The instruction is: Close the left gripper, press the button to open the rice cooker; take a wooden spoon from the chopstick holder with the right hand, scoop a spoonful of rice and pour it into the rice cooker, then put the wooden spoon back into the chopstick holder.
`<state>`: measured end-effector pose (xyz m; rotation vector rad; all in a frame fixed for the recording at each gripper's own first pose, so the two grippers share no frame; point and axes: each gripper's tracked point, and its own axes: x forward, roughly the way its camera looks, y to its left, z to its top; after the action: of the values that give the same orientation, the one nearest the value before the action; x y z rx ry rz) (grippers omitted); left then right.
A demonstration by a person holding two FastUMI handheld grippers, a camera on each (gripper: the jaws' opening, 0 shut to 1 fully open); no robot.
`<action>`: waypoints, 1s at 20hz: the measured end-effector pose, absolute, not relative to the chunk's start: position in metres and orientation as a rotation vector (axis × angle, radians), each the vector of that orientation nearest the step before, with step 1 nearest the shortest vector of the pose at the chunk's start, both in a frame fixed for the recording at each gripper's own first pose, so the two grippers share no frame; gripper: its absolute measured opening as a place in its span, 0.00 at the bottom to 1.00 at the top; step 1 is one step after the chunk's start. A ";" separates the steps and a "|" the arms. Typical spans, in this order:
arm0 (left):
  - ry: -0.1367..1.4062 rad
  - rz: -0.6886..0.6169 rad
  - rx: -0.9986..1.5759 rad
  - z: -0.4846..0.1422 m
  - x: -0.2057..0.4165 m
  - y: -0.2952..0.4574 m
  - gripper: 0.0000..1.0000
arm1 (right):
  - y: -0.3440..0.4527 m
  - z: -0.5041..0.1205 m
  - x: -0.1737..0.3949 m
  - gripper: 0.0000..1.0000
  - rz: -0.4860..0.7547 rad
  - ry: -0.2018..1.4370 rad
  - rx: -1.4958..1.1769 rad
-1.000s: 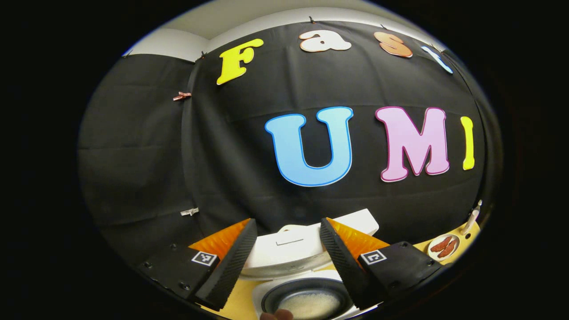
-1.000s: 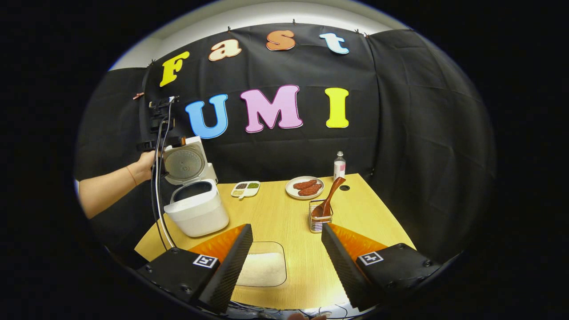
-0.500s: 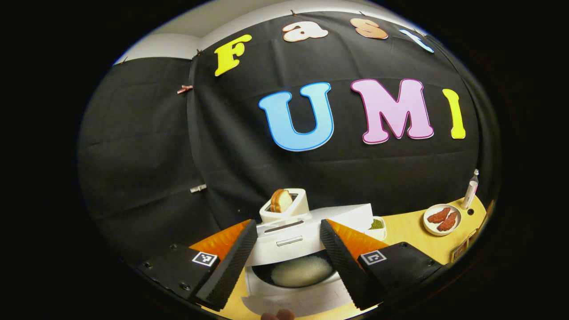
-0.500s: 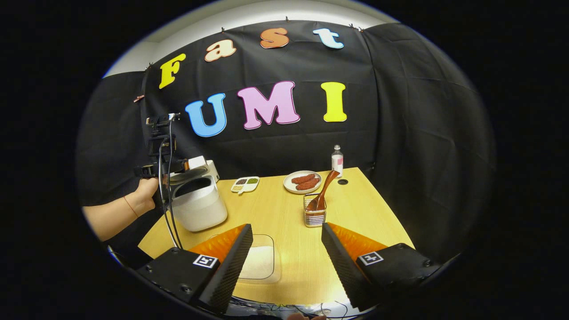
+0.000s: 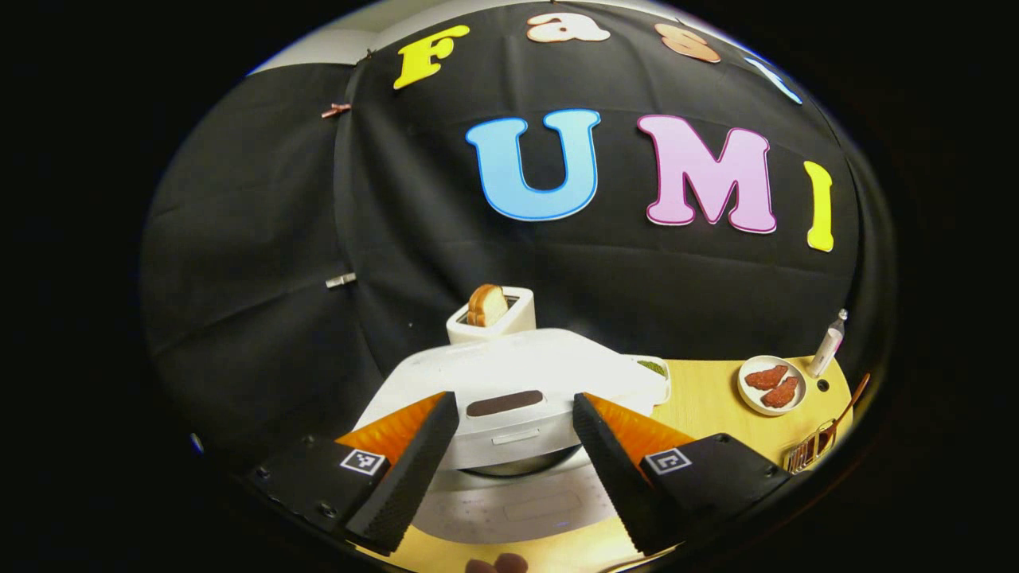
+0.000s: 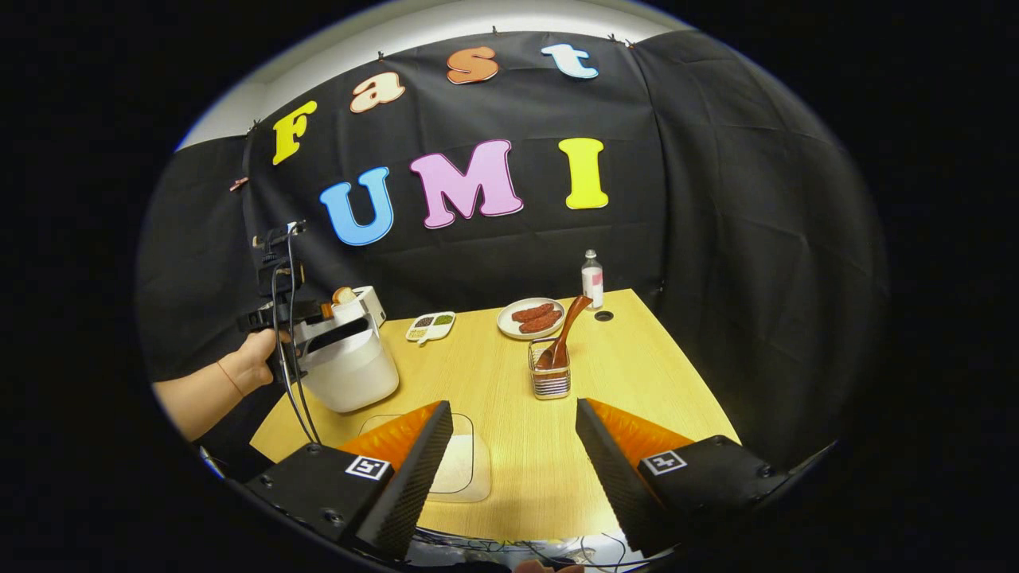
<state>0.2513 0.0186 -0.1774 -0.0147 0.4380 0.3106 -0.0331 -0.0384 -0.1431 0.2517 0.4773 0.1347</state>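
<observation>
L claw point(image 5: 513, 402) agape over rice cooker point(image 5: 517, 382) lid.

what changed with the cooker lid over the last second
The white rice cooker's lid swung from upright down to almost shut, a gap left, with the open left gripper coming down with it. The brown wooden spoon stayed in the wire chopstick holder; the right gripper stayed open, empty.

Bare table point(image 6: 637, 374) right of chopstick holder point(image 6: 550, 379); plate point(image 6: 529, 317) behind.
</observation>
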 end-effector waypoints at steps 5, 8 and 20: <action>0.525 0.291 -0.090 -0.208 0.250 0.013 1.00 | -0.036 -0.144 -0.033 0.99 0.148 0.479 0.248; 0.567 0.294 -0.096 -0.220 0.251 0.010 1.00 | -0.035 -0.147 -0.036 0.99 0.150 0.489 0.254; 0.585 0.356 -0.092 -0.231 0.253 0.014 1.00 | -0.034 -0.147 -0.043 0.99 0.151 0.490 0.293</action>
<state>0.2527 0.0142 -0.2306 -0.0917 0.5846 0.3558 -0.0429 -0.0343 -0.1475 0.2925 0.4895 0.1514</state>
